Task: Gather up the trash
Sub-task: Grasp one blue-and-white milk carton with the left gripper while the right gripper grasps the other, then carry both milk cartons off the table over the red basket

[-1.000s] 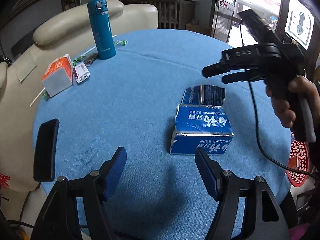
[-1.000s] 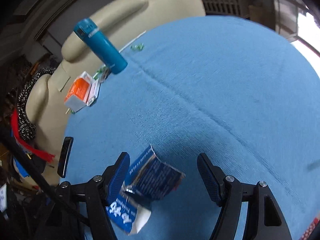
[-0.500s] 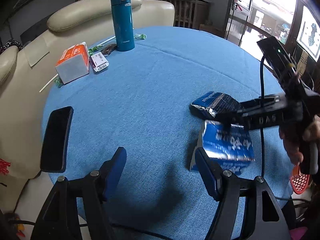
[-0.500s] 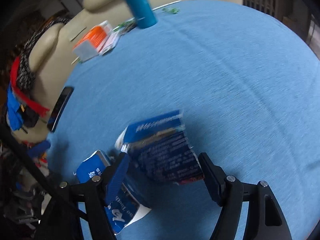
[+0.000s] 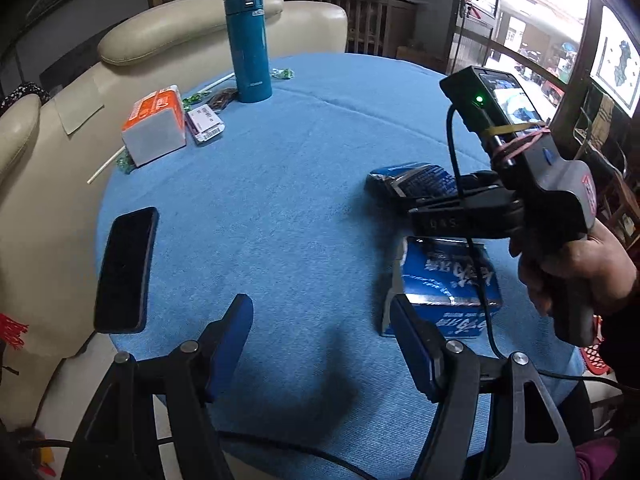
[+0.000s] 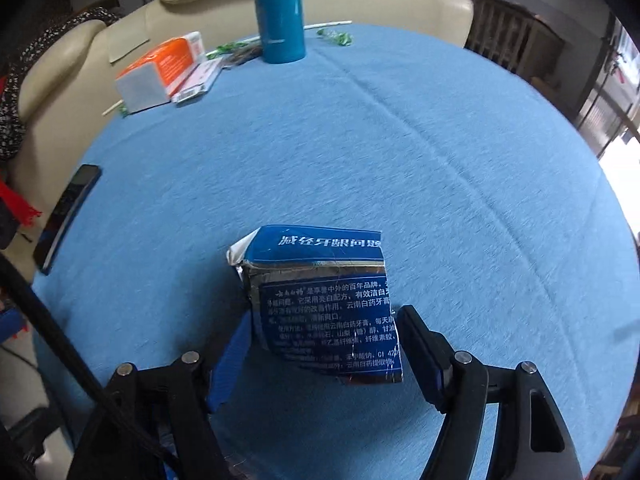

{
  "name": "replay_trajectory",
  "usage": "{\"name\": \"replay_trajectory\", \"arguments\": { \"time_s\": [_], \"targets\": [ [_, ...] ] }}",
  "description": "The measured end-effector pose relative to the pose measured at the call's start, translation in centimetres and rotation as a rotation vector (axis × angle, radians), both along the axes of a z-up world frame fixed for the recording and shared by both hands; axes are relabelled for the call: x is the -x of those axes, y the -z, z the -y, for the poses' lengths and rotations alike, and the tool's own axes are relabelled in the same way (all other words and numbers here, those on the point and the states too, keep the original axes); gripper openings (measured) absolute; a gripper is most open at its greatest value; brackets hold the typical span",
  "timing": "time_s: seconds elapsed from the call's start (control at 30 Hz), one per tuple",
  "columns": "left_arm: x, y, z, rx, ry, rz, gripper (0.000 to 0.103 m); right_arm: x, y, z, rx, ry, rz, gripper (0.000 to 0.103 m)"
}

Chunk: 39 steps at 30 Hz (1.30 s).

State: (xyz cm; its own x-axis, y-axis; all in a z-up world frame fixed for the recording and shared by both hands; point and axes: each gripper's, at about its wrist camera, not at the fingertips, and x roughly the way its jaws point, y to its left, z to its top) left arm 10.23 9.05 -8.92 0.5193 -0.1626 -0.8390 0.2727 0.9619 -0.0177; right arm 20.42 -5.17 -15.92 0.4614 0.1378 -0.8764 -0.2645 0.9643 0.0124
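Two torn pieces of a blue toothpaste box lie on the round blue table (image 5: 300,200). The farther piece (image 6: 324,304) sits between my right gripper's (image 6: 324,320) pads, which are closing and touch both its sides. In the left wrist view a hand holds that right gripper (image 5: 440,200) low over this same piece (image 5: 412,178). The nearer piece (image 5: 448,280) rests flat just beyond my left gripper's right finger. My left gripper (image 5: 320,320) hovers open near the table's front edge, with only cloth between its fingers.
A teal flask (image 5: 248,40), an orange-and-white carton (image 5: 156,128), a small barcoded packet (image 5: 206,122) and green candy wrappers (image 5: 282,73) sit at the far side. A black phone (image 5: 126,268) lies at the left edge. A cream sofa (image 5: 60,160) stands behind; a red basket (image 5: 596,352) is below right.
My right gripper came down and rolled level over the farther box piece, and its jaws narrowed onto it. The left gripper stayed open and shifted only slightly.
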Motion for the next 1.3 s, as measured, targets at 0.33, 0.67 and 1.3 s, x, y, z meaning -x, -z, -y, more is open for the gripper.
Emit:
{"name": "replay_trajectory", "arguments": {
  "time_s": [0.33, 0.67, 1.3],
  "targets": [
    [-2.3, -0.1, 5.5, -0.020, 0.515, -0.030, 0.073, 2.9, -1.4, 9.8, -0.235, 0.164, -0.029, 0.066],
    [-7.4, 2.4, 10.1, -0.028, 0.980, -0.224, 0.074, 18.4, -1.4, 22.9, -0.508, 0.473, -0.061, 0.066],
    [-0.8, 3.9, 9.9, -0.133, 0.847, -0.076, 0.075, 24.9, -1.6, 25.6, -0.579, 0.601, 0.021, 0.066]
  ]
}}
